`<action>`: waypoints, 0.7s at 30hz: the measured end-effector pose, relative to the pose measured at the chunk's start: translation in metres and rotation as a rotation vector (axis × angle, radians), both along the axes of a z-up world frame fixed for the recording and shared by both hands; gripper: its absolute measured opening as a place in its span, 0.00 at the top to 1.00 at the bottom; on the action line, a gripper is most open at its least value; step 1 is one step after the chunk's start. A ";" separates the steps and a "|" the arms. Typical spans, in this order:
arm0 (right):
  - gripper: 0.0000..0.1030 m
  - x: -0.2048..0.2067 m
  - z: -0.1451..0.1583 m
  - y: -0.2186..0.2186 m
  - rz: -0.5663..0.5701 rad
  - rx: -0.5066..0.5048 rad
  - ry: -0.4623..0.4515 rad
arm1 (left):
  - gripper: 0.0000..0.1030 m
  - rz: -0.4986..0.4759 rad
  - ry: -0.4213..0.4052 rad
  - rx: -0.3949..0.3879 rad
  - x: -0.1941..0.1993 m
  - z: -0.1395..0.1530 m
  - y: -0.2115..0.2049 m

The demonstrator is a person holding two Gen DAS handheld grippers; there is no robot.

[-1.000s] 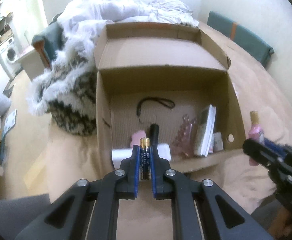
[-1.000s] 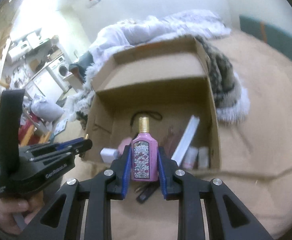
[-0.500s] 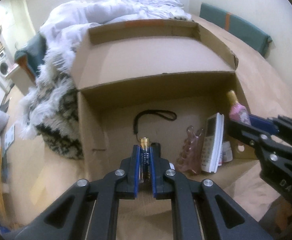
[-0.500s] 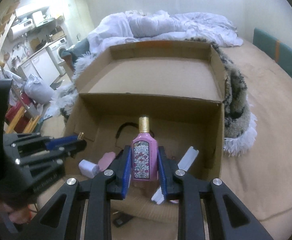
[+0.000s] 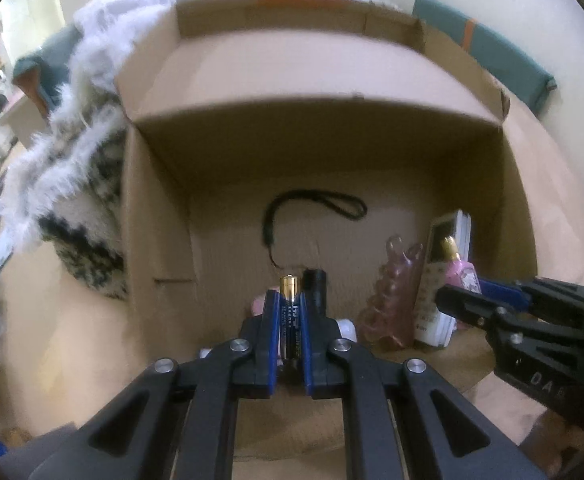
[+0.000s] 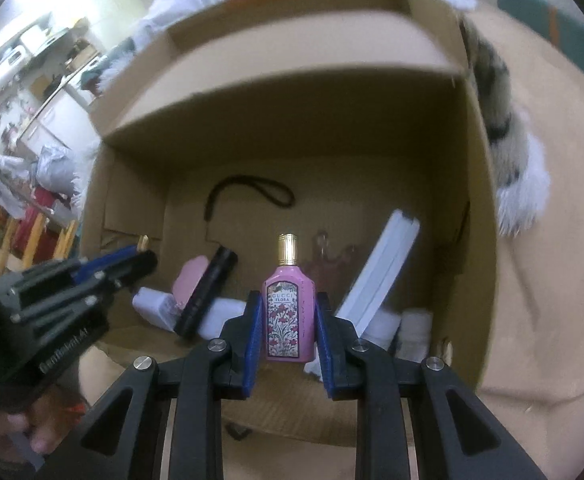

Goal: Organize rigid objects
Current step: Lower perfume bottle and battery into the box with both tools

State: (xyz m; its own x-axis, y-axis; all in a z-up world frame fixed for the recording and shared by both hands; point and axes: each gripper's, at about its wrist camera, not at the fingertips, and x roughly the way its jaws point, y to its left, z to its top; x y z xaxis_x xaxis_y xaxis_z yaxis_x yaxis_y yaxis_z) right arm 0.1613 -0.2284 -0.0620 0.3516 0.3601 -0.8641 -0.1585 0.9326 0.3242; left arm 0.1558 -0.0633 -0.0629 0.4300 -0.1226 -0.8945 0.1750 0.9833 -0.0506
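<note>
In front of me the tan bed [image 5: 551, 152] carries an open cardboard box [image 5: 323, 144], a furry blanket [image 5: 76, 184] beside it.

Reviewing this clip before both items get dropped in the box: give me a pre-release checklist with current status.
1. Left gripper shut on the battery: ok, held upright.
2. Right gripper shut on the perfume bottle: ok, upright, cap on.
3. Both grippers past the near edge of the box: ok.
4. Free floor under the battery: not ok, flashlight and a pink item lie right there.
5. Free floor under the bottle: cannot tell, white items crowd it.
6. Grippers apart from each other: ok.
</note>
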 end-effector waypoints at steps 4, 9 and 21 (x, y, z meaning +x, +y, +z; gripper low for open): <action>0.75 0.001 -0.003 -0.001 -0.008 0.028 0.016 | 0.91 -0.009 0.016 0.020 -0.001 -0.007 -0.007; 0.75 0.001 -0.009 -0.006 -0.032 0.018 0.045 | 0.91 -0.003 0.018 0.027 -0.002 -0.010 -0.009; 0.75 0.002 -0.002 -0.016 -0.059 0.067 0.034 | 0.65 -0.010 0.005 0.045 -0.001 -0.016 -0.016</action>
State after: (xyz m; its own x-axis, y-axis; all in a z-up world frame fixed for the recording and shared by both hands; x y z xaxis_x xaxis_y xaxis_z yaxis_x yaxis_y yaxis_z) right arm 0.1632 -0.2449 -0.0640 0.3453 0.3972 -0.8503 -0.0917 0.9160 0.3906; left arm 0.1551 -0.0792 -0.0786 0.4248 -0.0865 -0.9012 0.1846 0.9828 -0.0073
